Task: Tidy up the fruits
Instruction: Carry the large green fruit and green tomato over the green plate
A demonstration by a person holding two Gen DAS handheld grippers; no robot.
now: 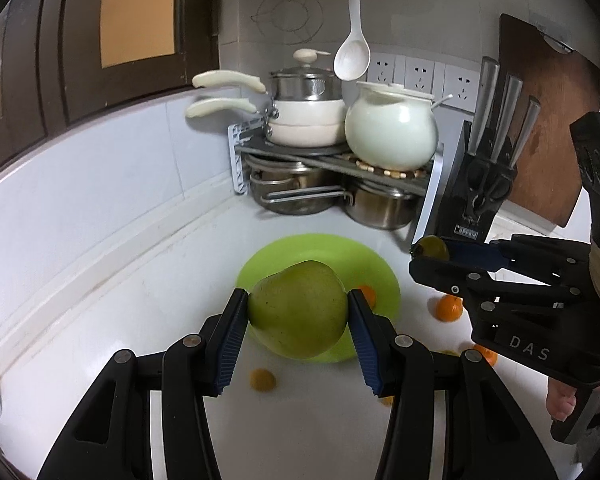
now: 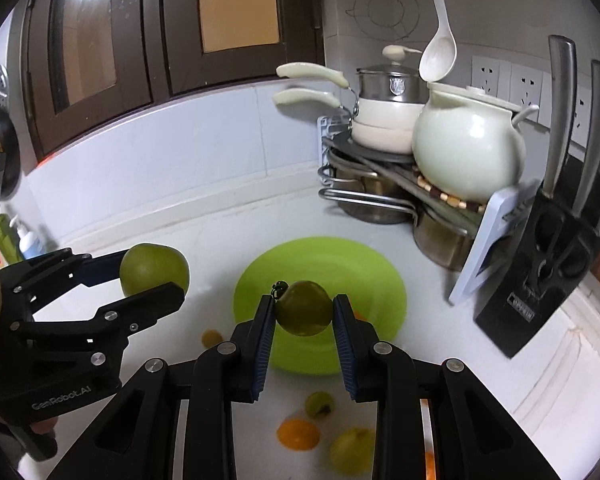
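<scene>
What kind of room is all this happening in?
Most likely a home kitchen. Stacked pots sit on a corner rack on a white counter, a knife block stands beside them, and a ladle hangs from hooks on the tiled wall.

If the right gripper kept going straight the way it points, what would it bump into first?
Probably the green plate on the counter: the right gripper, shut on a small green fruit, points down at it. Depth is hard to judge.
</scene>
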